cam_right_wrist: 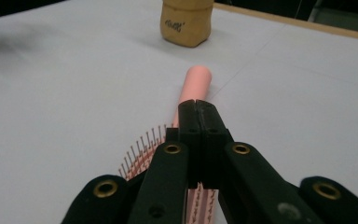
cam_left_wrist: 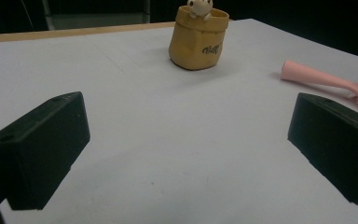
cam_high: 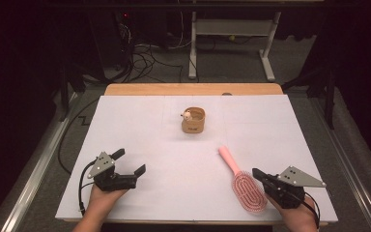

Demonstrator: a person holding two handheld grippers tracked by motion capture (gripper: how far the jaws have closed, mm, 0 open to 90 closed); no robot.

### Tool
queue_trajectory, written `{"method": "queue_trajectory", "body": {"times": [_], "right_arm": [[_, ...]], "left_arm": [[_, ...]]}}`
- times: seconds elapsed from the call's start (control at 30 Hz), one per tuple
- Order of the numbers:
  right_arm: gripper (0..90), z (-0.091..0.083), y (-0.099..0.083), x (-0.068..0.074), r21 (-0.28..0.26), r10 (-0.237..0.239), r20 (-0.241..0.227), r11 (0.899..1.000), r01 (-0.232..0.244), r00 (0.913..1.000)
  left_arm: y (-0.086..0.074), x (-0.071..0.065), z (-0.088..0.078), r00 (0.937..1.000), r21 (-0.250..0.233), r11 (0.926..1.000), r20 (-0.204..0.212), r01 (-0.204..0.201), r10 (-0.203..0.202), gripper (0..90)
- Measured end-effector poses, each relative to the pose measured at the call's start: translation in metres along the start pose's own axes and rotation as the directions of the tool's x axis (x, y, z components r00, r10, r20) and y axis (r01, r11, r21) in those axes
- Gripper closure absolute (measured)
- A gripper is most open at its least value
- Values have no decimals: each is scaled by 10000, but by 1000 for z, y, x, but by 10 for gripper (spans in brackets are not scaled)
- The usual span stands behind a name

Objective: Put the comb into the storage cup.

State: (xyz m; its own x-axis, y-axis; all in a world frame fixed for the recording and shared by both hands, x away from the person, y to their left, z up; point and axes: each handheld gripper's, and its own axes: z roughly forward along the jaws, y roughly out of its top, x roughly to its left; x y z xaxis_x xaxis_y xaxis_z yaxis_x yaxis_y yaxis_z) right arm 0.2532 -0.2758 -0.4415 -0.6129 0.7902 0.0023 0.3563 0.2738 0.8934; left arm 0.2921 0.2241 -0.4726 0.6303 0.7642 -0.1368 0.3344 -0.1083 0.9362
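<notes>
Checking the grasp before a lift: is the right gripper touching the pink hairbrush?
Cannot tell. In the right gripper view the right gripper is shut, jaws pressed together above the pink hairbrush, hiding any contact or gap.

Lab-type recording room, dimly lit. A white-covered table (cam_high: 140, 125) is being used as workspace; loose cables (cam_high: 147, 60) and a metal desk frame (cam_high: 232, 34) are being kept behind.

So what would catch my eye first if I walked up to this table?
Probably the pink hairbrush lying bristles-up near the front right of the white table, with the right gripper shut just above it. Next, the small tan pot with a little figure peeking out, farther back near the middle. The left gripper sits open at front left.
</notes>
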Motion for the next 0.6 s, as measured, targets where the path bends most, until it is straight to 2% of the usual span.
{"method": "queue_trajectory", "body": {"times": [0.13,0.27,0.37,0.6], "right_arm": [[900,2,-1,6,782,-290,-260,9965,310,9992],[900,2,-4,8,1193,-175,-411,9926,223,9990],[900,1,-5,9,1256,-192,-467,9918,250,9987],[900,-14,-12,5,1151,50,-297,9934,-15,9995]], "left_arm": [[0,-1,1,10000,3,10000,47,-35,35,0],[0,0,1,10000,19,10000,47,0,0,0],[0,0,1,10000,10,10000,74,-9,9,0],[0,0,1,10000,41,10000,75,-1,1,0]]}}
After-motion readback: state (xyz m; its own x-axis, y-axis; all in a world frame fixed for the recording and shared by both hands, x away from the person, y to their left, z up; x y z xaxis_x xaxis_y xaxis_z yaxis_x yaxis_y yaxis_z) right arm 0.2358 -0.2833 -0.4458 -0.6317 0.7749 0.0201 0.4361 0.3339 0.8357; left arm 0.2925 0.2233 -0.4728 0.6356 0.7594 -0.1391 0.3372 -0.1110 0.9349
